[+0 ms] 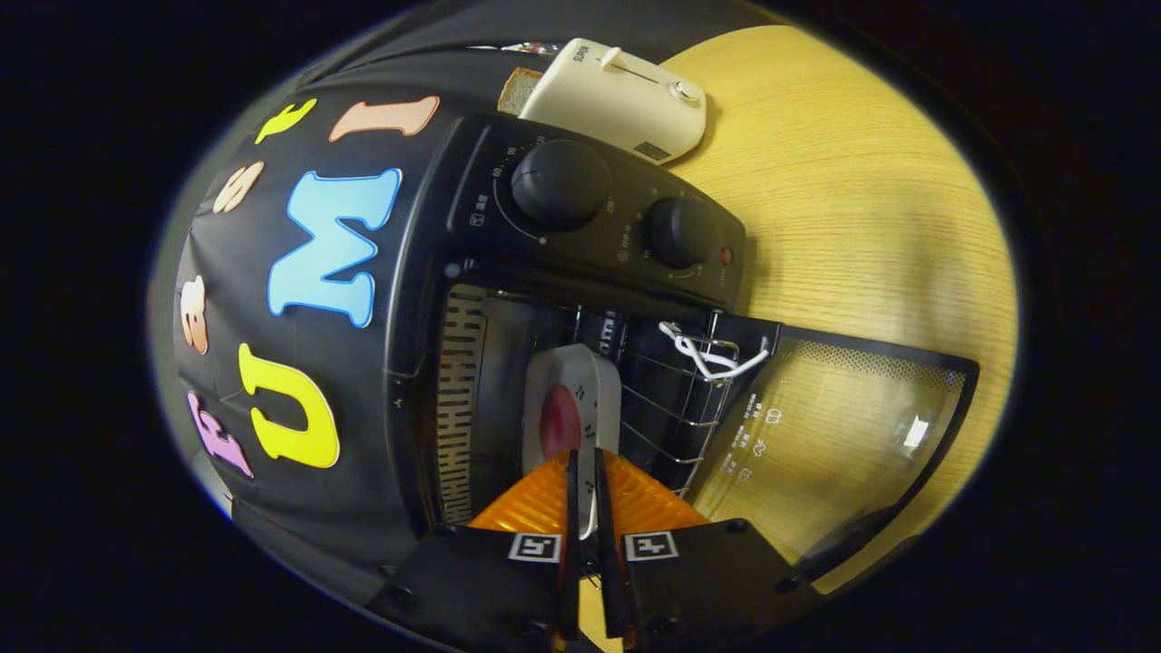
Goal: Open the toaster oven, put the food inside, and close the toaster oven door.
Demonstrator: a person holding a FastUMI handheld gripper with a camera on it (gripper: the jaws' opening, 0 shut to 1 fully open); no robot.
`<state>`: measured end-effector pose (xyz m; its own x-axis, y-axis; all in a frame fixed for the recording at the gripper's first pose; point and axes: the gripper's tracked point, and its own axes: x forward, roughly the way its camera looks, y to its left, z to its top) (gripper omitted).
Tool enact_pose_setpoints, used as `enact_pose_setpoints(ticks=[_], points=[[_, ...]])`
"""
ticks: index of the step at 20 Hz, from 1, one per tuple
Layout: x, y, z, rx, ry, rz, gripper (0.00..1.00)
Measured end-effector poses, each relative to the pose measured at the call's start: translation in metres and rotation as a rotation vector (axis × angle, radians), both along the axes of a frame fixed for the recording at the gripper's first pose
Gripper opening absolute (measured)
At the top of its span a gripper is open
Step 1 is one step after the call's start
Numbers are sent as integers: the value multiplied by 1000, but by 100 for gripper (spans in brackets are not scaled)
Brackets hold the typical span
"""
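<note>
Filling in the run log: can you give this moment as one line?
door: glass oven door open | gripper: jaws shut on white plate with red food | plate: on wire rack inside black toaster oven | door closing: pending

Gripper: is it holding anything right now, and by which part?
Yes. The gripper has its fingers closed on the near rim of the white plate of food, which sits edge-on inside the open toaster oven.

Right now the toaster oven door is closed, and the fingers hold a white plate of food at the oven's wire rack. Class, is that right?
Not quite. The gripper view shows the toaster oven with its glass door swung open, not closed. The rest stands: the fingers grip the rim of the white plate of food at the wire rack.
</note>
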<state>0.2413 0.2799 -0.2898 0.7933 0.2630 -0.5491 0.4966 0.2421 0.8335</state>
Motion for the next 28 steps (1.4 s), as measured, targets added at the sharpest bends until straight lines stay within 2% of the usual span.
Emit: enact_pose_setpoints(ticks=[1, 4, 7, 13, 17, 22, 28], points=[[0, 3, 4, 2, -18, 24, 22], [-16, 10, 9, -11, -24, 116, 98], [-35, 12, 22, -81, -71, 219, 97], [-76, 5, 42, -380, -197, 473, 97], [-110, 1, 30, -542, -219, 625, 97], [-149, -6, 13, -705, -224, 767, 97], [-178, -11, -13, -820, -173, 894, 98]])
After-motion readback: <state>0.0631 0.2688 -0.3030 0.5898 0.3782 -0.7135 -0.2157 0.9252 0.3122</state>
